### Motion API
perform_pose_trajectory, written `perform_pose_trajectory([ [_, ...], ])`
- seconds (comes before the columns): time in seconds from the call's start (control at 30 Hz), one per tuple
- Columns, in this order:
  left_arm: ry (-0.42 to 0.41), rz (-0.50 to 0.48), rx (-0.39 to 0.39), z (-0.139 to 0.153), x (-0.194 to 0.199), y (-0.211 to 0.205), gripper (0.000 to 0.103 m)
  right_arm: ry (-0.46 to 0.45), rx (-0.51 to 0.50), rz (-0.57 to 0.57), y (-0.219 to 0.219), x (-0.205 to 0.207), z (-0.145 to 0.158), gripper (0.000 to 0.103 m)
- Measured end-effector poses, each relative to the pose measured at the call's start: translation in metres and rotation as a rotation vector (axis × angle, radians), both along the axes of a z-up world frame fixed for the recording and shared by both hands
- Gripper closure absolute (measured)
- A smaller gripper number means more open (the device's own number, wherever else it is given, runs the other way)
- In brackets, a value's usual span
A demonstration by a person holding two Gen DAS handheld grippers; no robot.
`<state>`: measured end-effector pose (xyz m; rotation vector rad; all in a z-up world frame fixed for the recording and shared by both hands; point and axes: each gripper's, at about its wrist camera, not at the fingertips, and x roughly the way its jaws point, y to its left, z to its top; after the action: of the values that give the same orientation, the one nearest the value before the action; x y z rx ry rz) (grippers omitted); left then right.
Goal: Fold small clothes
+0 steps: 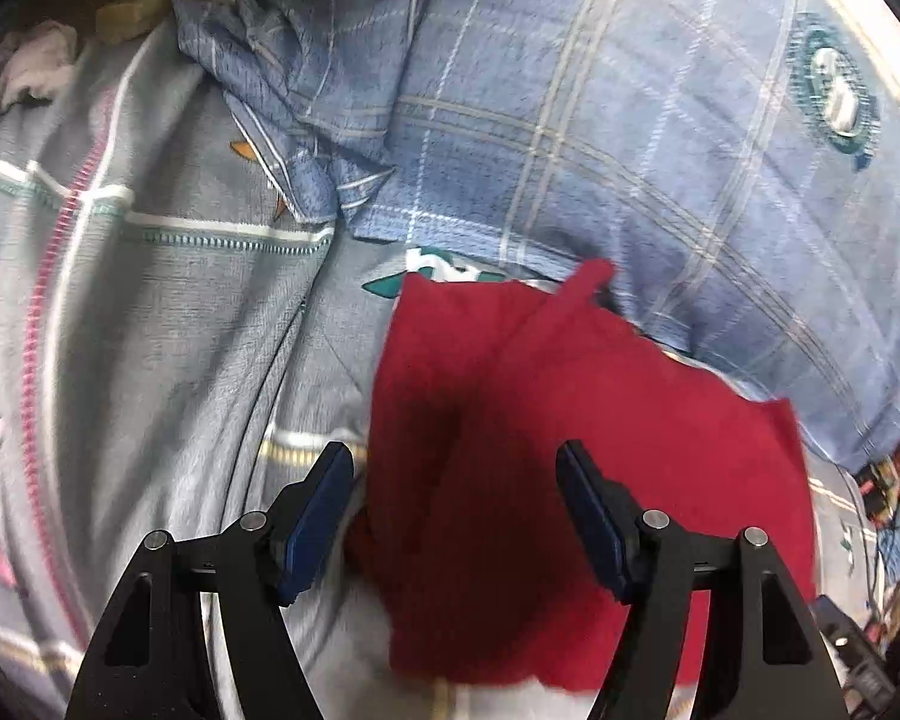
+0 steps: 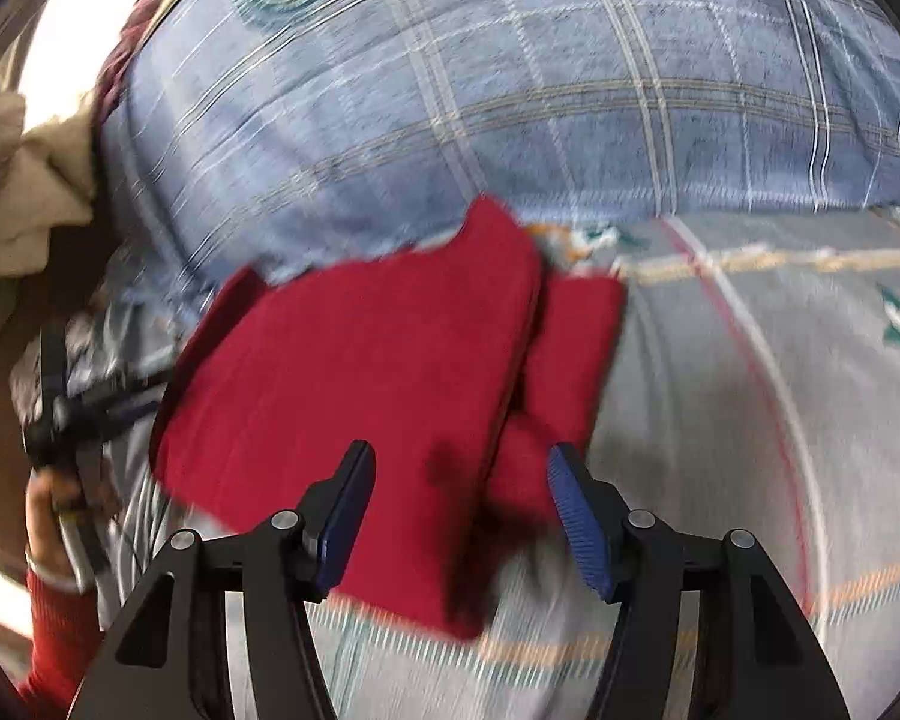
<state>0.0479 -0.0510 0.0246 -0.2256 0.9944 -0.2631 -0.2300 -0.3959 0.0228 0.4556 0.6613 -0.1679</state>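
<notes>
Left wrist view: the left gripper (image 1: 455, 468) is hovering with its jaws standing wide apart and nothing between its blue pads (image 1: 318, 525), so it is grasping nothing. Below and ahead of it a red cloth (image 1: 570, 420), the small garment being folded, is lying on a grey patterned bedsheet (image 1: 168, 330); a narrow strip of the cloth is pointing toward a blue plaid quilt (image 1: 570, 120) that is bunching up beyond it. A crumpled fold of the same plaid fabric is sitting at the upper left, and a pale bundle of cloth (image 1: 30, 69) is lying near the far left rim; its nature cannot be told through the blur. Right wrist view: the right gripper (image 2: 461, 468) is likewise standing released, its jaws apart and empty above the near edge of the red cloth (image 2: 360, 372). Here the cloth is showing a large folded panel overlapping a smaller red part on its right side, all resting on the bedsheet (image 2: 750, 420) just in front of the plaid quilt (image 2: 510, 90). At the left edge a hand (image 2: 45, 510) in a red sleeve (image 2: 60, 630) is gripping a dark tool handle, and a beige cloth (image 2: 24, 192) is lying beside the quilt.
</notes>
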Motion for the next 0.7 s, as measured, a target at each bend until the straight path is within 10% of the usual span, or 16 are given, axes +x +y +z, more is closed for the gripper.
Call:
perform_pose_trajectory([
  [0.1,-0.034,0.005,0.001,0.012,-0.028,0.014,0.032,0.018,-0.04,0.032,0.02,-0.002,-0.007,0.047],
  [0.23,-0.012,0.018,0.022,0.005,-0.055,0.031,0.032,0.078,-0.052,0.071,0.032,0.013,-0.023,0.086],
  [0.33,0.031,0.019,0.037,-0.015,-0.063,0.039,0.032,0.068,-0.123,0.074,0.037,0.008,-0.015,0.096],
  [0.53,0.048,-0.024,-0.005,-0.034,-0.062,0.038,0.032,0.108,-0.141,0.026,0.031,-0.004,-0.018,0.096],
  [0.7,0.039,-0.066,-0.006,-0.035,-0.063,0.038,0.032,-0.011,-0.146,0.028,0.063,0.003,0.035,0.064],
])
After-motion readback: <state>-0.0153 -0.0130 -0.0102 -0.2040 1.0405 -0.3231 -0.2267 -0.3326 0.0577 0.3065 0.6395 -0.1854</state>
